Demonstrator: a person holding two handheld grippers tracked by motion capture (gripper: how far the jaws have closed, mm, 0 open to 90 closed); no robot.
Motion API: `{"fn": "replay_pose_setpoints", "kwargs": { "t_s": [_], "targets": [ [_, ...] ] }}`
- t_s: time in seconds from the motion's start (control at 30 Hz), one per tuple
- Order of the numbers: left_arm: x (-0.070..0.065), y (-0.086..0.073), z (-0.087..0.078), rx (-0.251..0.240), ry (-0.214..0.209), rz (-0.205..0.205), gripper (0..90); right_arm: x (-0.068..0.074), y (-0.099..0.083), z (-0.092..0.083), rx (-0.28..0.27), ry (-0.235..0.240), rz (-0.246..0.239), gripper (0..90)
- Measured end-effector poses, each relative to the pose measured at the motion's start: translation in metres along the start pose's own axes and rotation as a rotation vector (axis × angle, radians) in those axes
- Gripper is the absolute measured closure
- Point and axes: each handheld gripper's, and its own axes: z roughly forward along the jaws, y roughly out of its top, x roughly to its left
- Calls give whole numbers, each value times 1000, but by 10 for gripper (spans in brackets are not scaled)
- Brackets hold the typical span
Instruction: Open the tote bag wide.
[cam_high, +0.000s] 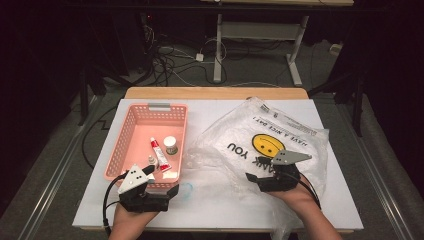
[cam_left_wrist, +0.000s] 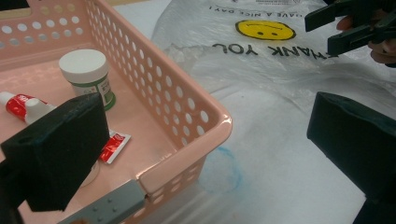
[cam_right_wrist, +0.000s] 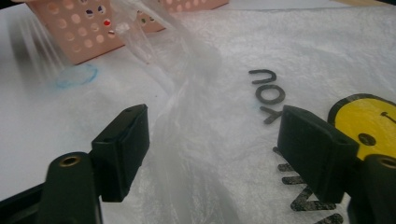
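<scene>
The right gripper (cam_high: 257, 177) is over the near part of the plastic bag (cam_high: 265, 135), which lies crumpled on the right side of the bench (cam_high: 210, 112), beside the pink basket (cam_high: 131, 131). In the right gripper view its jaws stand apart, with a raised fold of the thin film (cam_right_wrist: 187, 140) between them; the pads do not yet press on it, so nothing is pinched. The left gripper (cam_high: 159, 195) waits at the near corner of the basket with its jaws spread wide, one over the basket's inside and one over the bench, and it holds nothing. Inside the basket lie a red and white tube (cam_high: 159, 152), a small jar with a white lid (cam_high: 171, 145) and a little bottle (cam_high: 149, 161). I think the work in hand is to grasp the bag, probably to open it. The main risk is that the film is slippery and soft: if the jaws close a little off the fold, it may slide out and they meet on air. If they catch both layers together, the mouth of the bag will stay closed when it is lifted. A quick pull could also drag the whole bag against the basket, because nothing holds the bag down.
</scene>
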Motion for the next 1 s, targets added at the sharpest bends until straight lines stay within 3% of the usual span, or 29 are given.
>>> {"fn": "replay_pose_setpoints", "kwargs": {
  "t_s": [0.2,0.37,0.5,0.73,1.0],
  "targets": [
    [0,-1,1,5,-4,-2,0,5,-7,8,63,30,-21,350],
    [0,-1,-1,3,-2,-1,0,12,-13,19,158,55,-93,422],
    [1,-2,-2,4,0,-1,0,14,-15,24,193,51,-114,423],
    [1,-2,0,9,-3,0,0,15,-16,31,206,55,-115,441],
    [1,-2,-1,10,-4,5,0,17,-17,35,208,48,-133,542]
  ]
}}
